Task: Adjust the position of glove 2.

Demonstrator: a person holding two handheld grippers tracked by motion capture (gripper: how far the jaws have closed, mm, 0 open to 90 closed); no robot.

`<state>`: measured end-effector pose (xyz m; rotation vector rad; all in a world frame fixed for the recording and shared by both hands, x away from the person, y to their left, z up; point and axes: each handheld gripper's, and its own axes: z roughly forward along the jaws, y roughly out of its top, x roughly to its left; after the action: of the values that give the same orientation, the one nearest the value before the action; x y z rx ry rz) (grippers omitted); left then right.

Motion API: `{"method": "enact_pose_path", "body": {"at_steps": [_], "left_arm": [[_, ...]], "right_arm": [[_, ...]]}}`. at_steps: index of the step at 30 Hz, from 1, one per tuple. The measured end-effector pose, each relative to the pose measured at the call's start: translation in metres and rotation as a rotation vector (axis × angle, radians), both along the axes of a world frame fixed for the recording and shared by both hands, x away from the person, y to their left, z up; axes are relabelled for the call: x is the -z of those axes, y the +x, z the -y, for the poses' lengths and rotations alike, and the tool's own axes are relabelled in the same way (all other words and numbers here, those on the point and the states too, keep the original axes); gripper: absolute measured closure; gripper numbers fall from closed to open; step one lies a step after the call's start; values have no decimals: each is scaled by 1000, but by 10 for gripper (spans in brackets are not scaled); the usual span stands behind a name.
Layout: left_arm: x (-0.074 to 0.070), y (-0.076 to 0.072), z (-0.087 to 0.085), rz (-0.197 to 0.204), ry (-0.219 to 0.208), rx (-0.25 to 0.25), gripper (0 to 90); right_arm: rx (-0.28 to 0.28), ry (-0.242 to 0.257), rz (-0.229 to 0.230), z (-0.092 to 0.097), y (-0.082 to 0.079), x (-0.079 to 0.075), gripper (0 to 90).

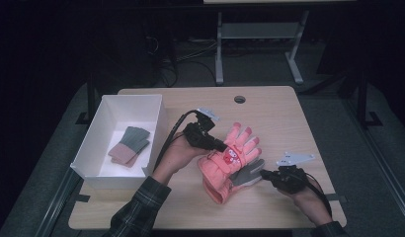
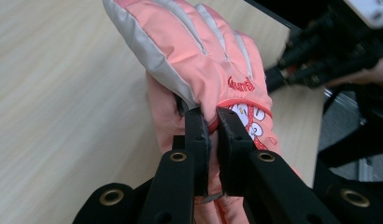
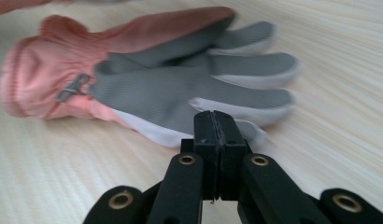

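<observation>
Wooden table (image 1: 279, 113): pink glove (image 2: 213, 70) with red script logo, illegible

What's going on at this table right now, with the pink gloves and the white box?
A person is sorting gloves with a hand-held gripper in each hand. The left hand-held gripper is shut on the pink glove that lies back-up on top. The right hand-held gripper is closed at a fingertip of the second glove, which lies grey palm up on the wooden table. Another pair of gloves already lies in the white box.
</observation>
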<state>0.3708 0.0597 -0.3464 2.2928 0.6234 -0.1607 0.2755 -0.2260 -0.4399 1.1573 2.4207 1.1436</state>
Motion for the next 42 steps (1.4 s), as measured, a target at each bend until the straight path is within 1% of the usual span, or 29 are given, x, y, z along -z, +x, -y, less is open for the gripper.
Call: {"method": "enact_pose_path", "body": {"at_steps": [1, 2, 4, 5, 6, 7, 9, 10, 11, 14, 17, 19, 21, 22, 23, 24, 25, 26, 28, 29, 30, 31, 34, 35, 38, 39, 40, 41, 42], "left_arm": [[3, -1, 5, -2, 13, 17, 837], [3, -1, 5, -2, 13, 17, 837], [7, -3, 11, -9, 17, 27, 837], [11, -5, 16, -17, 22, 39, 837], [11, -5, 16, -17, 22, 39, 837], [16, -5, 20, -23, 36, 54, 837], [22, -6, 24, -21, 58, 54, 836], [22, -6, 24, -21, 58, 54, 836], [29, -5, 26, -28, 71, 55, 836], [34, -4, 27, -31, 79, 58, 836], [41, -3, 28, -28, 87, 53, 835], [48, -2, 28, -31, 85, 56, 834], [49, -2, 26, -28, 82, 52, 834], [49, -2, 26, -28, 82, 52, 832], [50, -2, 25, -21, 79, 52, 831], [50, -2, 25, -21, 79, 52, 829], [50, -3, 25, -20, 72, 45, 827], [50, -3, 25, -20, 72, 45, 825], [50, -4, 24, -16, 67, 47, 822], [50, -4, 24, -12, 63, 47, 812], [50, -4, 24, -12, 63, 47, 806], [50, -4, 24, -10, 56, 44, 798], [49, -5, 23, -7, 57, 46, 767], [48, -6, 22, -4, 46, 48, 752], [49, -6, 22, 8, 51, 58, 691], [49, -7, 22, 9, 50, 59, 691], [48, -7, 21, 14, 45, 61, 653], [46, -9, 18, 20, 42, 59, 581], [46, -9, 18, 20, 42, 59, 537]], "right_arm": [[26, -2, 2, 6, 1, -1, 892], [38, -1, 2, 9, 1, -1, 892], [42, -1, 6, 12, 1, -2, 892], [56, -1, 4, 15, 1, -2, 891], [56, -1, 4, 15, 1, -2, 891], [62, 2, 4, 17, 1, -2, 891], [62, -8, 10, 18, 1, -2, 891], [62, -8, 10, 18, 1, -2, 891], [70, -10, 10, 18, 1, -2, 891], [79, -8, 10, 19, 1, -3, 891], [91, -7, 24, 20, 0, -5, 891], [94, 13, 29, 21, -1, -9, 900], [59, 57, 39, 19, -4, -13, 900], [59, 57, 39, 19, -4, -13, 900], [28, 88, 50, 12, -7, -16, 900], [28, 88, 50, 12, -7, -16, 900], [-7, 107, 58, 1, -8, -19, 900], [-7, 107, 58, 1, -8, -19, 900], [-32, 110, 57, -10, -8, -20, 900], [-58, 107, 64, -20, -7, -20, 900], [-58, 107, 64, -20, -7, -20, 900], [-72, 103, 59, -27, -6, -20, 900], [-80, 90, 58, -33, -4, -18, 900], [-79, 85, 54, -34, -4, -17, 900], [-77, 82, 47, -34, -2, -14, 900], [-75, 81, 43, -34, -2, -13, 900], [-77, 77, 39, -35, -1, -12, 900], [-76, 73, 39, -37, -1, -11, 900], [-76, 73, 39, -37, -1, -11, 900]]}}
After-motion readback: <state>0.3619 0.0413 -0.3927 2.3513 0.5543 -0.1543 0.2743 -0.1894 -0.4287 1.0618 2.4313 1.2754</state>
